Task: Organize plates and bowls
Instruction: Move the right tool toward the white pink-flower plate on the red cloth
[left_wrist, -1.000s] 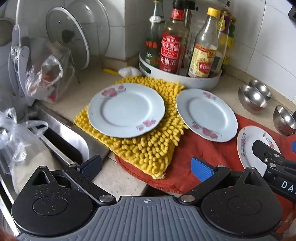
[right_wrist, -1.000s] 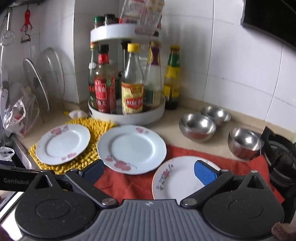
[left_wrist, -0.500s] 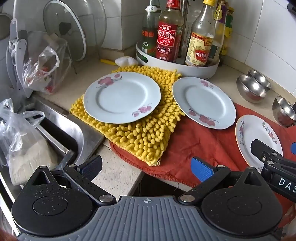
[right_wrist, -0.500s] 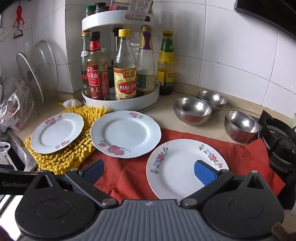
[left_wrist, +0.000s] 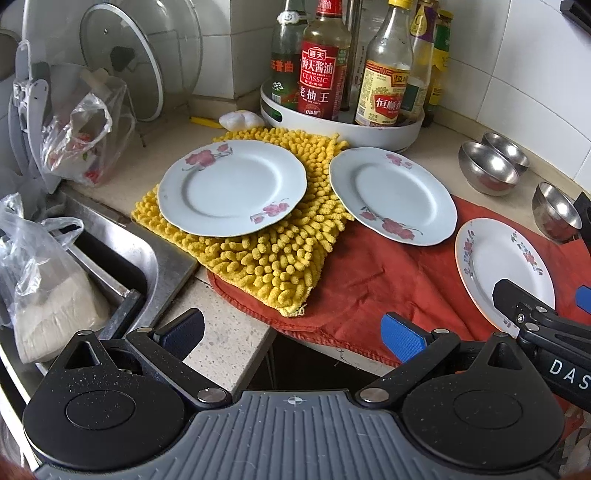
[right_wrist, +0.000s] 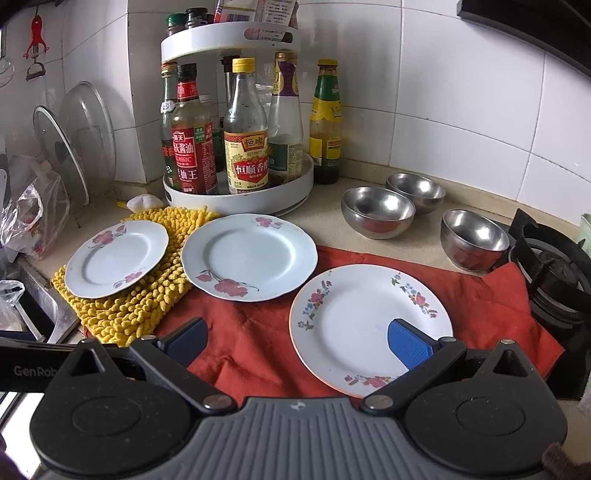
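Three round white plates with flower prints sit on the kitchen counter. The first plate with red flowers (left_wrist: 232, 188) lies on a fluffy yellow mat (left_wrist: 258, 254), next to the shiny metal sink (left_wrist: 122, 254). The second plate with red flowers (right_wrist: 249, 256) rests partly on the yellow mat and partly on a red cloth (right_wrist: 258, 347). The third plate with small colourful flowers (right_wrist: 354, 317) lies flat on the red cloth, closest to the right gripper (right_wrist: 297, 343). Three round silver metal bowls stand farther back. Two bowls (right_wrist: 378, 211) (right_wrist: 415, 192) touch each other on the bare counter, and the third bowl (right_wrist: 474, 238) stands apart at the edge of the red cloth, near the black stove burner (right_wrist: 554, 273). A white round tray full of sauce bottles (right_wrist: 240, 192) stands by the tiled wall behind the plates. The left gripper (left_wrist: 291, 332) hangs over the front edge of the counter with its two fingers spread wide and nothing between them. The right gripper is also spread wide and holds nothing; its blue finger pad (right_wrist: 408, 345) shows in front of the third plate.
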